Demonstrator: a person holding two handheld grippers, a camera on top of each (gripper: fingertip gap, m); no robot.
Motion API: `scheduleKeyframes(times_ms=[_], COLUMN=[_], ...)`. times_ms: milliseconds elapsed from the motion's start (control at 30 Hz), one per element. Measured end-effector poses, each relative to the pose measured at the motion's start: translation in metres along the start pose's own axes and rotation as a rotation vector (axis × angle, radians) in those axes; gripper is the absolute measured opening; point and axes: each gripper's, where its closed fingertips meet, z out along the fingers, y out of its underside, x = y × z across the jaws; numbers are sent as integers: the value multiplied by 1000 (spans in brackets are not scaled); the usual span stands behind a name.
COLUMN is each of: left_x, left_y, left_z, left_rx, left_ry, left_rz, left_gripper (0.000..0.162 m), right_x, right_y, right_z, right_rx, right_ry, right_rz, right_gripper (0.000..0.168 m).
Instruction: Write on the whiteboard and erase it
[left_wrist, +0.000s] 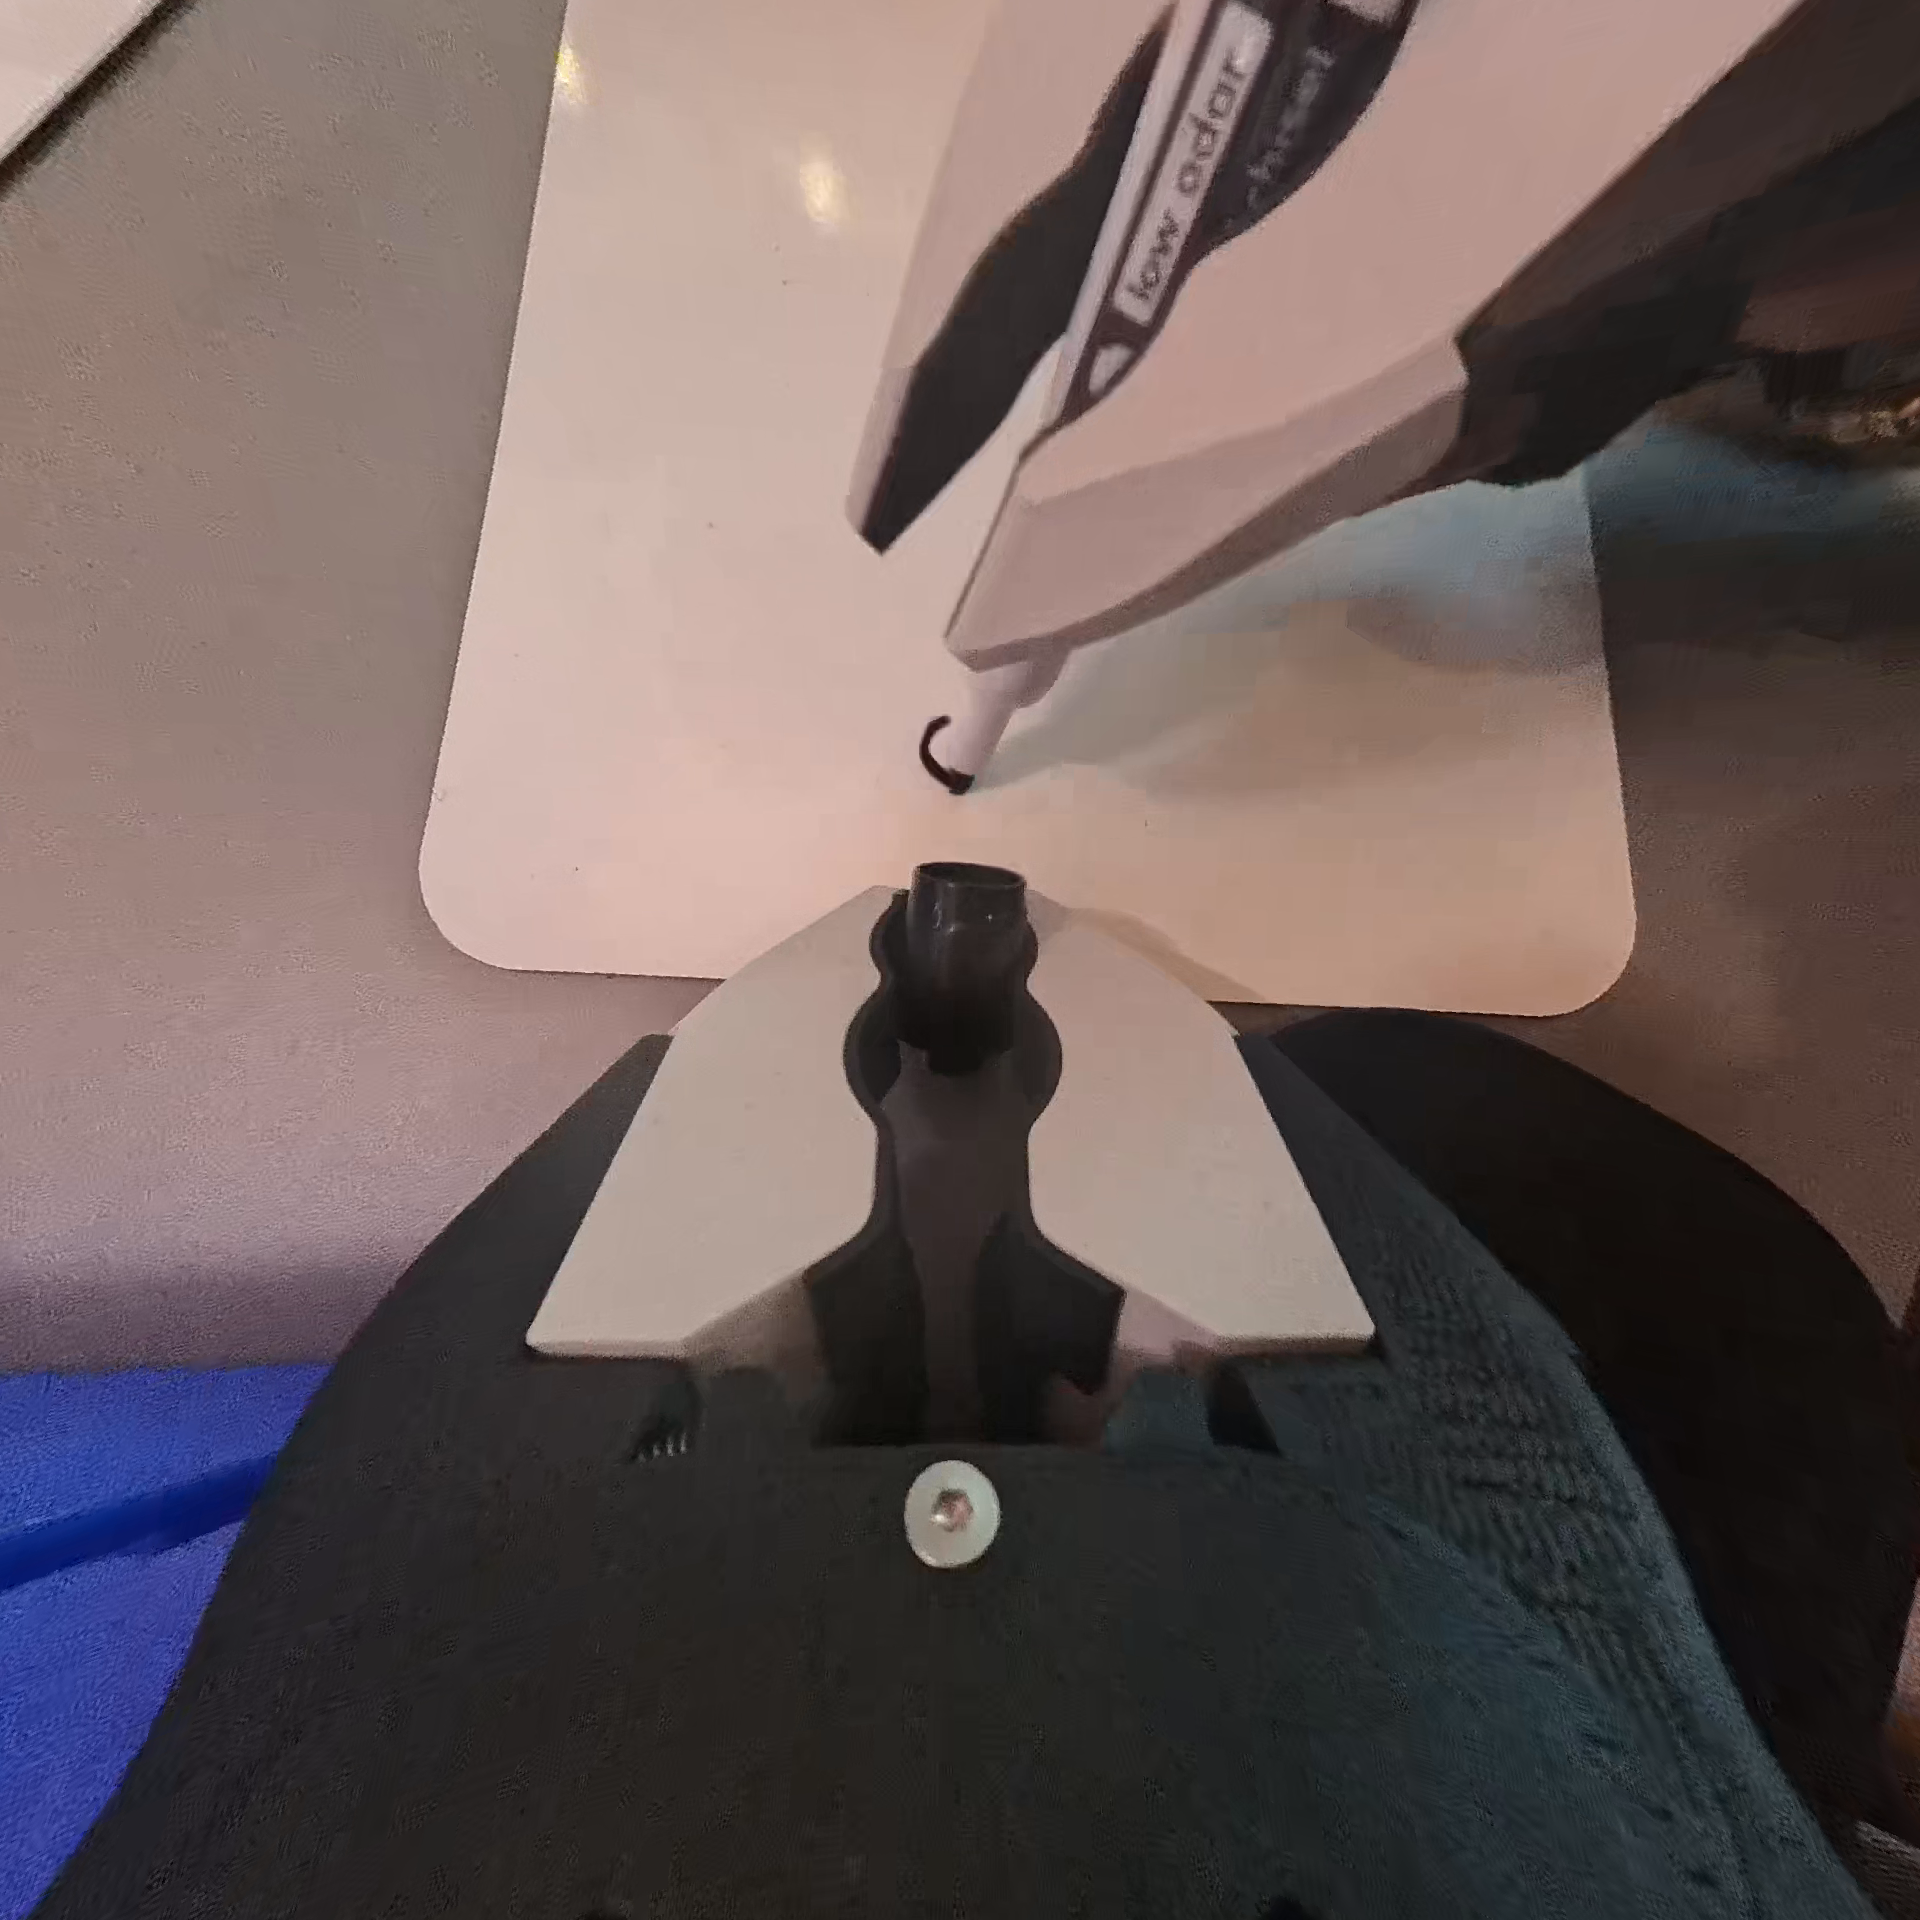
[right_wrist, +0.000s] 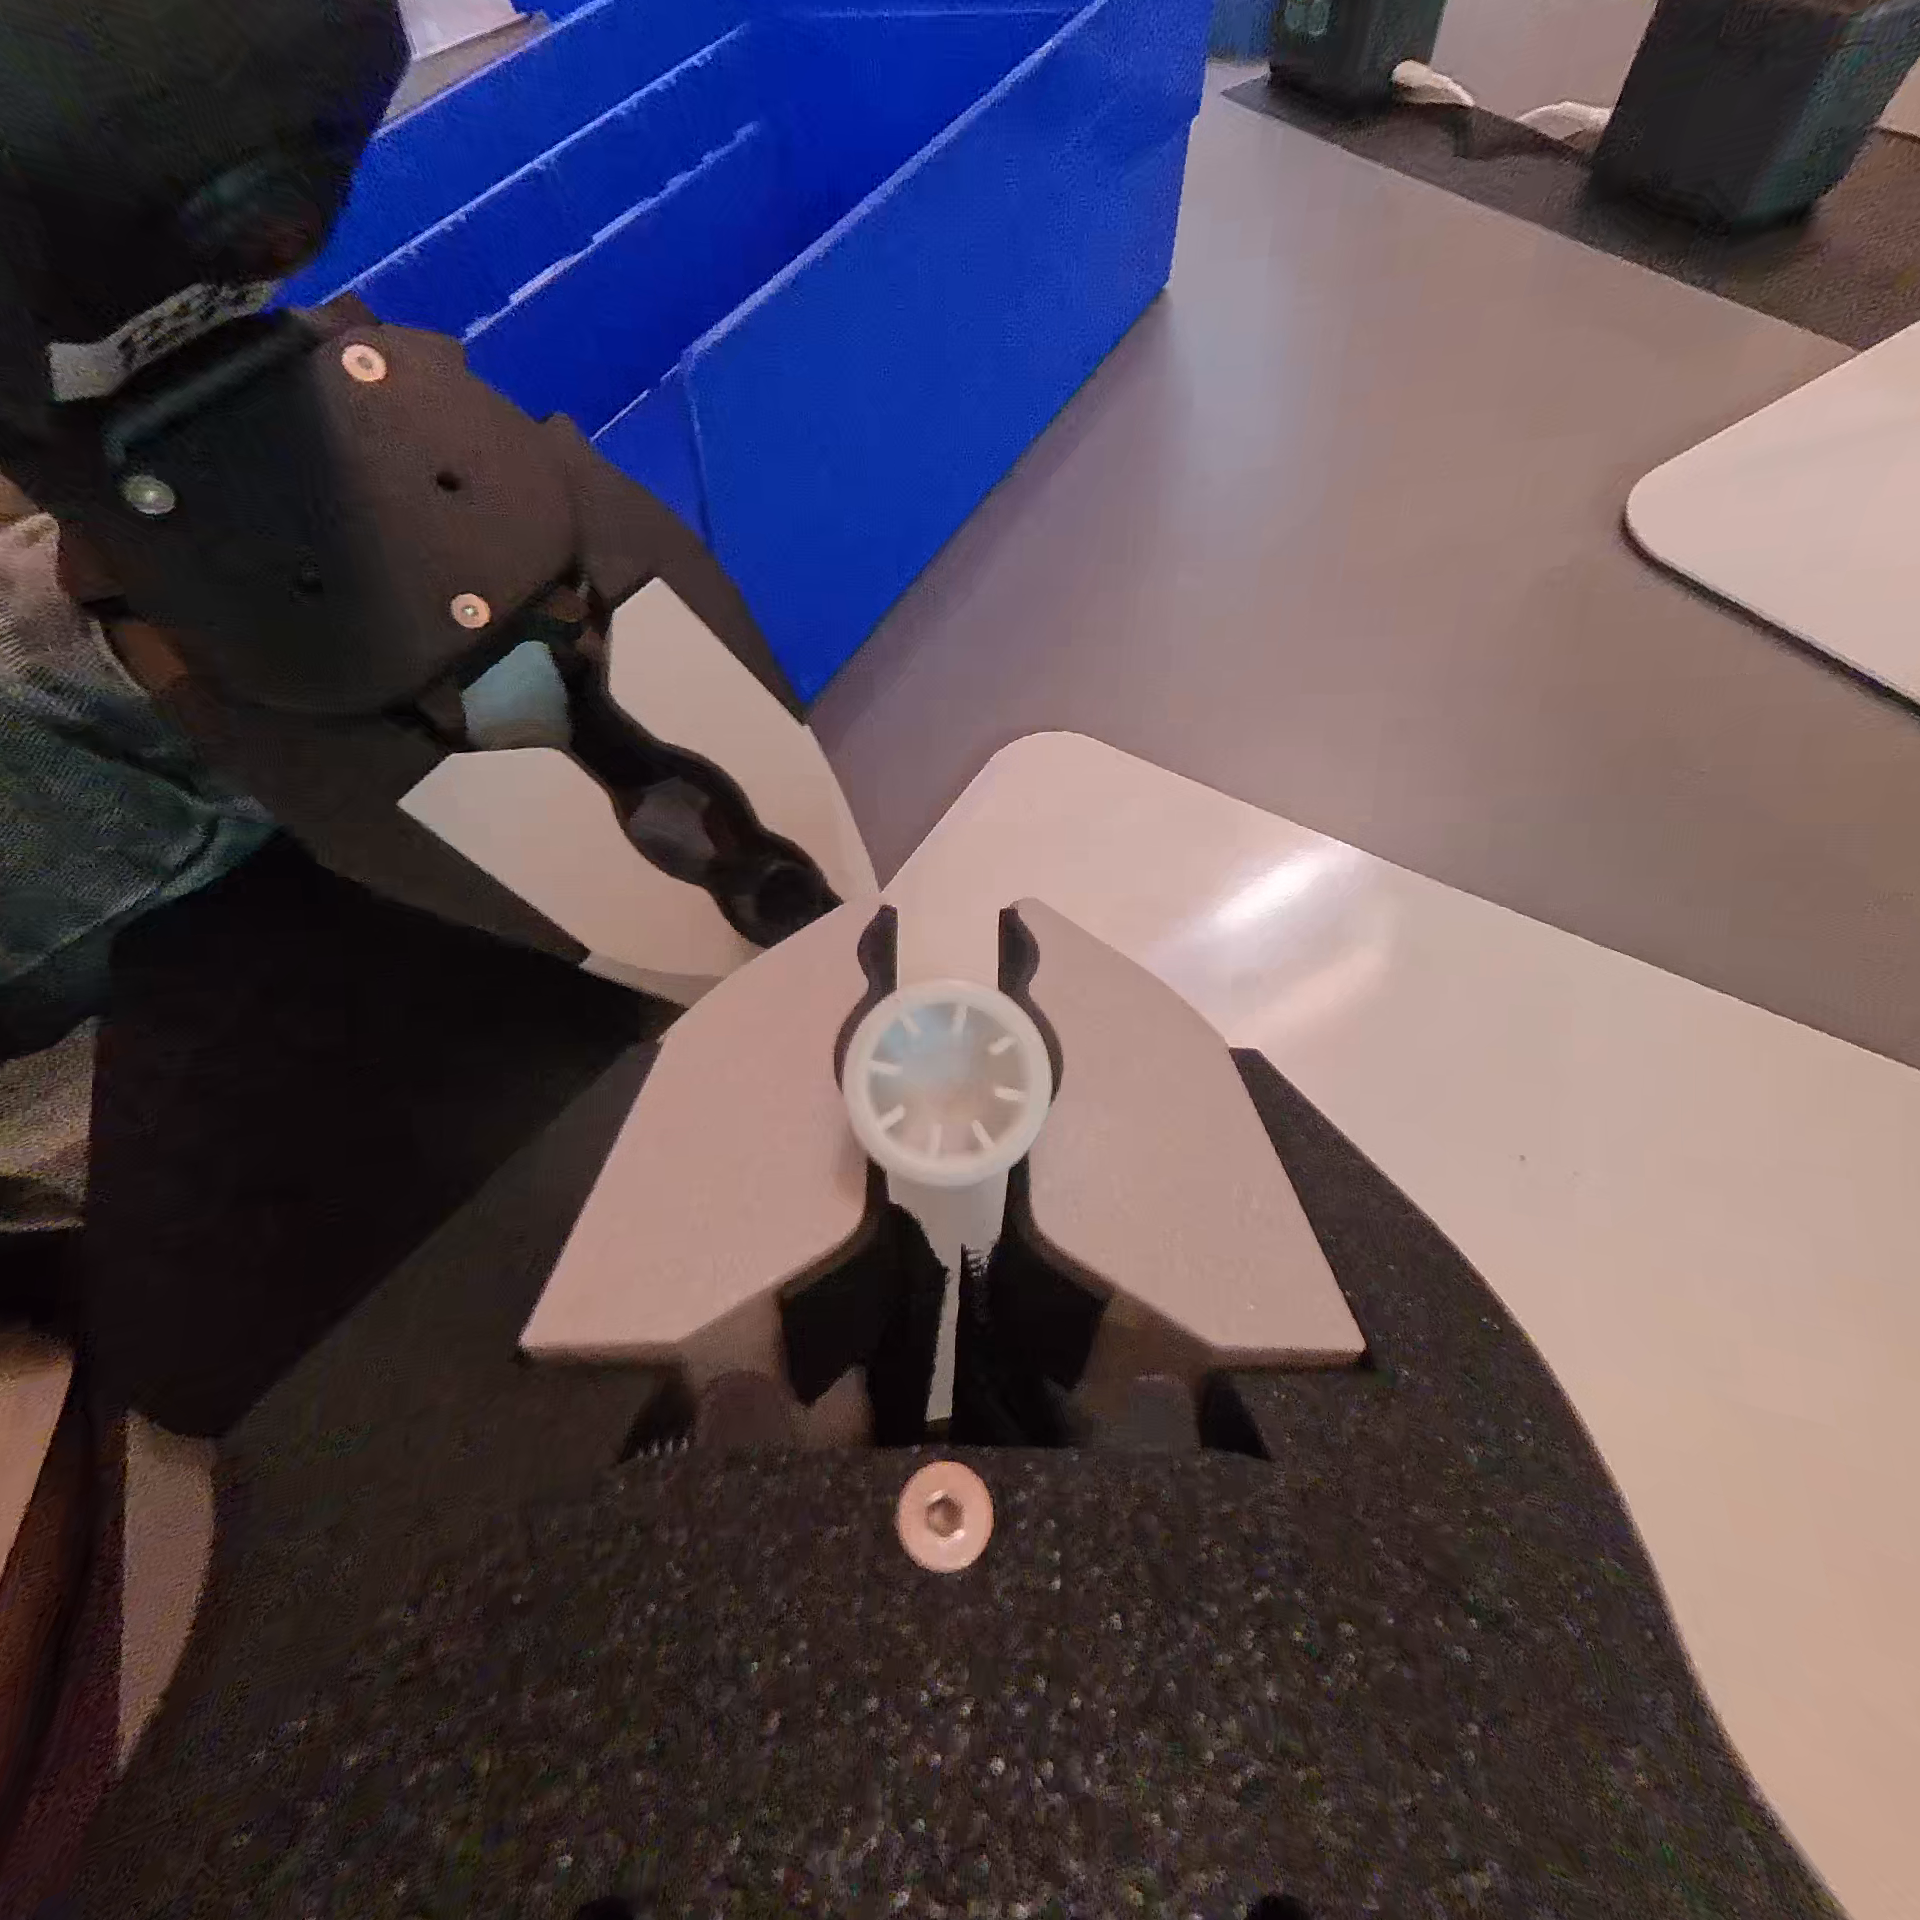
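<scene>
**A:** Grey table (right_wrist: 1403, 436) carries the lot. Whiteboard (left_wrist: 675, 520) lies flat on it, with a second white board (right_wrist: 1808, 520) well apart at far right. Blue divided bin (right_wrist: 852, 312) sits behind your left side.

**B:** Tongs state?

**A:** Your right tongs (left_wrist: 935, 582) are clamped on the marker (left_wrist: 1174, 229), which runs between the fingers with its butt end toward the wrist camera. Tip is touching the board, next to a short black curved stroke (left_wrist: 940, 756). Your left tongs (left_wrist: 961, 914) are closed on the black cap (left_wrist: 961, 940), hovering at the board's near edge.

**B:** Risks?

**A:** Three, by my read. The marker is steeply tilted, so press hard and it could slide in the grip or the board could skate on the table; nothing visible pins it down. The two sets of tongs are close, so a stroke pulled toward you could clip the cap. The stroke sits low on the board, and a long downward line would run off the near edge.

**B:** Room?

**A:** Plenty of blank board up and to the left. Bare table left of the board. Right side is crowded by your own right tongs.
</scene>
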Motion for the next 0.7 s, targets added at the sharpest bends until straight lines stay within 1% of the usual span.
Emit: scheduleKeyframes(times_ms=[100,200,333,467,533,600,700], left_x=[1,1,1,2,2,2,2], left_y=[1,1,2,2,2,2,2], left_z=[0,1,2,2,2,2,2], left_rx=[-5,-13,-18,-19,-19,-19,-19], left_ry=[0,-6,-1,7,7,5,6], left_rz=[6,17,15,7,8,10,13], left_gripper=[18,17,16,17,18,17,17], right_x=[-7,5,20,6,5,15,30], right_y=[8,10,3,-2,-3,-7,-5], right_z=[-11,-21,-13,0,-2,-11,-18], right_rx=[-41,-53,-7,3,10,38,32], right_ry=[2,64,87,33,47,81,120], right_rz=[-13,-35,-31,-40,-54,-41,-31], right_gripper=[20,20,20,20,20,20,20])
